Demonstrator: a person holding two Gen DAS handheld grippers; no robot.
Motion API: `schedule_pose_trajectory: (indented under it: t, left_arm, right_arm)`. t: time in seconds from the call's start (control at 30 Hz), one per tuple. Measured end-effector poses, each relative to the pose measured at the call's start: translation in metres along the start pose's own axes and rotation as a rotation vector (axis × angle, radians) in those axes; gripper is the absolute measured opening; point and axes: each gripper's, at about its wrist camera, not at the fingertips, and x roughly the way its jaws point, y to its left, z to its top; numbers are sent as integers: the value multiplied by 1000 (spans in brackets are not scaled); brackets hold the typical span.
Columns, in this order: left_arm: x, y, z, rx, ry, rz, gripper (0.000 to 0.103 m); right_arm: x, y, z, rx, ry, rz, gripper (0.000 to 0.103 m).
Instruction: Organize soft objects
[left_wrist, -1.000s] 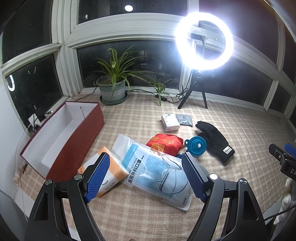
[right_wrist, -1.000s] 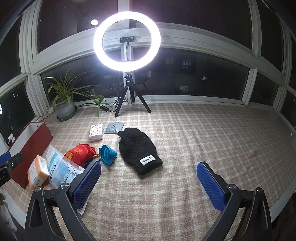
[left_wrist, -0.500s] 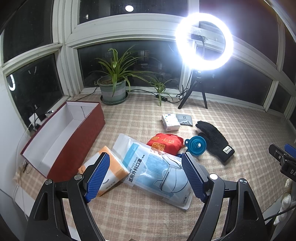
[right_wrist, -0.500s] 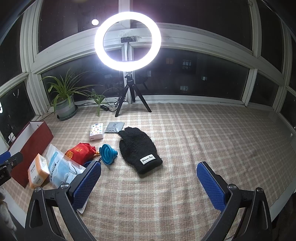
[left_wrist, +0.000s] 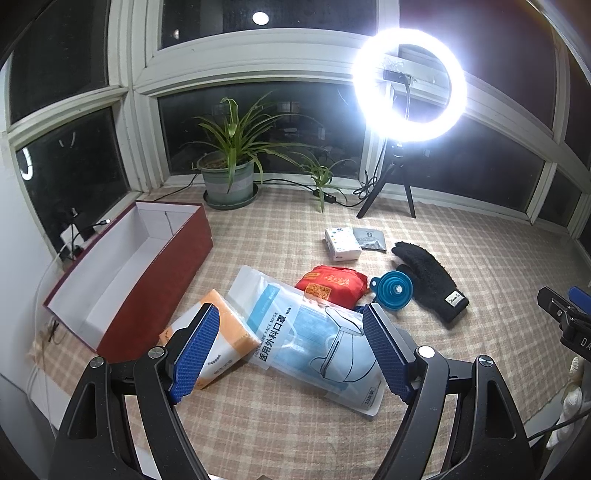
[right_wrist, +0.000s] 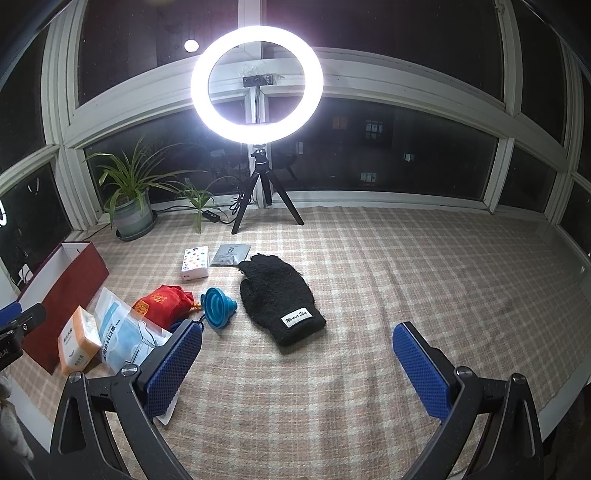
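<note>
On the checked cloth lie a clear pack of blue face masks (left_wrist: 314, 336) (right_wrist: 127, 334), an orange tissue pack (left_wrist: 218, 345) (right_wrist: 77, 338), a red pouch (left_wrist: 332, 286) (right_wrist: 162, 301), a blue collapsible funnel (left_wrist: 391, 290) (right_wrist: 218, 306), a black glove (left_wrist: 432, 280) (right_wrist: 282, 301), a small white box (left_wrist: 341, 243) (right_wrist: 195, 263) and a grey sachet (left_wrist: 369, 239) (right_wrist: 231, 254). An open dark red box (left_wrist: 122, 266) (right_wrist: 62, 284) with a white inside stands at the left. My left gripper (left_wrist: 290, 354) hovers open above the mask pack. My right gripper (right_wrist: 297, 363) hangs open, nearer than the glove.
A ring light on a tripod (left_wrist: 406, 85) (right_wrist: 256, 83) stands at the back by the windows, with cables beside it. A potted plant (left_wrist: 229, 177) (right_wrist: 131, 206) sits at the back left. Bare checked cloth (right_wrist: 424, 269) stretches to the right of the glove.
Both views have barely shifted. Nothing on the cloth has moved, and both grippers stay open.
</note>
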Motion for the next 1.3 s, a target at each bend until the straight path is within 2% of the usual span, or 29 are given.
schedule_pose_trajectory:
  t: [0.2,0.4,0.67,1.3]
  left_arm:
    - [-9,7,0,-17,-39,2,80]
    - [-27,15,13,-51,-115,-4,80]
    - [-54,18,34,-47,-223,7,80]
    - [-55,17,34,-43,-232,7,80]
  right_arm:
    - [-11,3,7,-1,-51,4,102]
    - [-30,4,23,-1,-129,3,102]
    - [-50,6,43,-1,-200,17,102]
    - [-46,12,42,-11,-185,39,102]
